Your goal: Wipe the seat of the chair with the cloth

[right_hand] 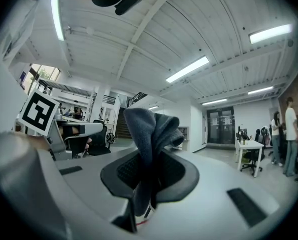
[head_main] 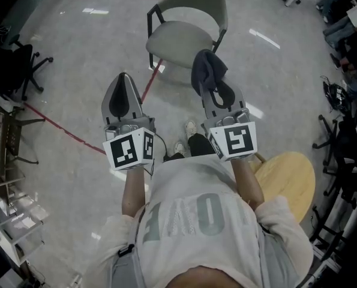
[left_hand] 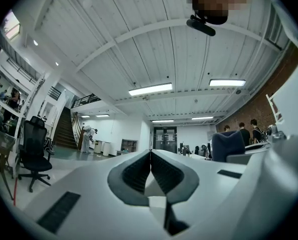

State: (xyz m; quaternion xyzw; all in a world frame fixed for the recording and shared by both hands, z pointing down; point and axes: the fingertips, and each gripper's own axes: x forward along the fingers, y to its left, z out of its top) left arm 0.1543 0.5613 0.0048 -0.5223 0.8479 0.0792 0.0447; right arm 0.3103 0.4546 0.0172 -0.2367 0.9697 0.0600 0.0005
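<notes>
Grey cloth (head_main: 207, 69): dark, soft, fleecy fabric bunched into thick rounded folds. It is pinched in the right tongs, and its loose end rises past the tips and flops over. It is held in the air on the person's side of the chair.
Right tongs (right_hand: 149, 159): pale grey plastic shells with black ribbed pads, clamped on the folded cloth. A cube with black-and-white square markers sits at the rear.
Left tongs (left_hand: 150, 155): same pale plastic and ribbed black pads. The jaws are pressed together tip to tip with nothing between them, and the tongs are level with the right pair, well apart from it.
Pale grey-green chair (head_main: 181, 44): smooth moulded seat with rounded corners and a curved backrest on thin black metal tubing. It stands ahead of both tongs.
Polished grey concrete floor (head_main: 76, 59): glossy with streaks of glare, crossed by a thin red line (head_main: 64, 131).
Open room: bare floor lies in front and to the left of the chair. A round light wooden stool (head_main: 289, 176) is just beside the person's right. Black office chairs (head_main: 16, 65) line the left edge.
</notes>
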